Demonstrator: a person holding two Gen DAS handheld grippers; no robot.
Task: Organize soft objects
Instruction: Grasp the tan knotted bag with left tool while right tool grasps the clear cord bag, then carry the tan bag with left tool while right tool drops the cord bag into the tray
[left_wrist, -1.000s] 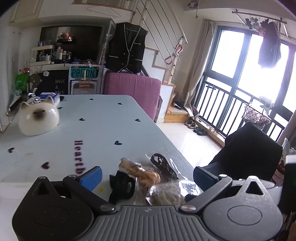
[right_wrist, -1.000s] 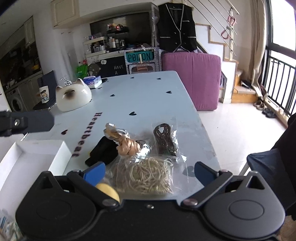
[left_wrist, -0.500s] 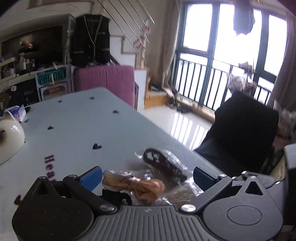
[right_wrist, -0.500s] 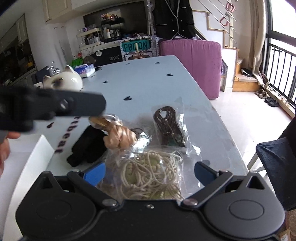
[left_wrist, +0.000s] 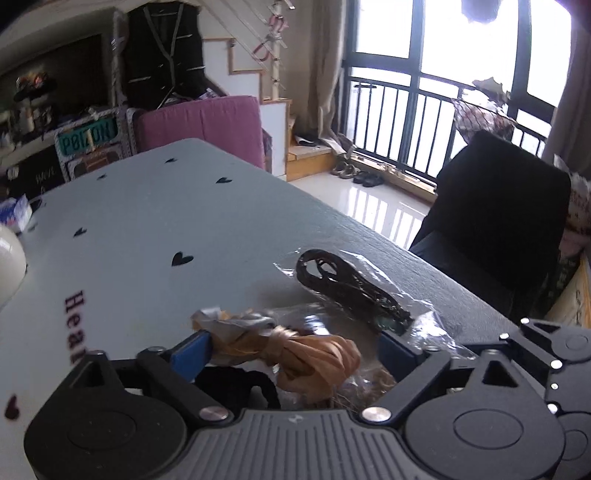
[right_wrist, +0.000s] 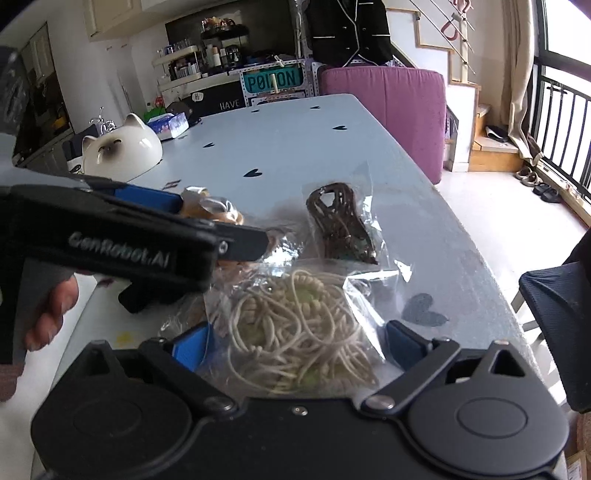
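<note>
Four soft items sit bunched at the near end of the bench (right_wrist: 295, 147): one clear bag of cream cord (right_wrist: 295, 332), one clear bag of dark brown cord (right_wrist: 340, 225), one tan ribbon bundle (left_wrist: 314, 354) in crinkled wrap, one black fabric piece (left_wrist: 236, 384). Two tools in play, one per hand.

Left tool (left_wrist: 295, 347): jaws closing, tan ribbon bundle between the blue fingers. Left pad looks to be against the wrap end; right pad's contact can't be confirmed, so no firm grip visible. Black fabric piece lies just under and behind the bundle, close to the tool body. Dark brown cord bag lies just beyond the right finger, up and to the right in the left wrist view.

Right tool (right_wrist: 295, 343): jaws spread wide, cream cord bag lying between the fingers, pads clear of it on both sides. Dark brown cord bag is just past the cream one, touching or overlapping its edge.

In the right wrist view the left tool crosses from the left, person's hand (right_wrist: 51, 314) on its handle, tips over the ribbon bundle.

One white cat-shaped bowl (right_wrist: 122, 147) stands well apart, far left of the bench. One tissue pack (right_wrist: 168, 123) beyond it.
</note>
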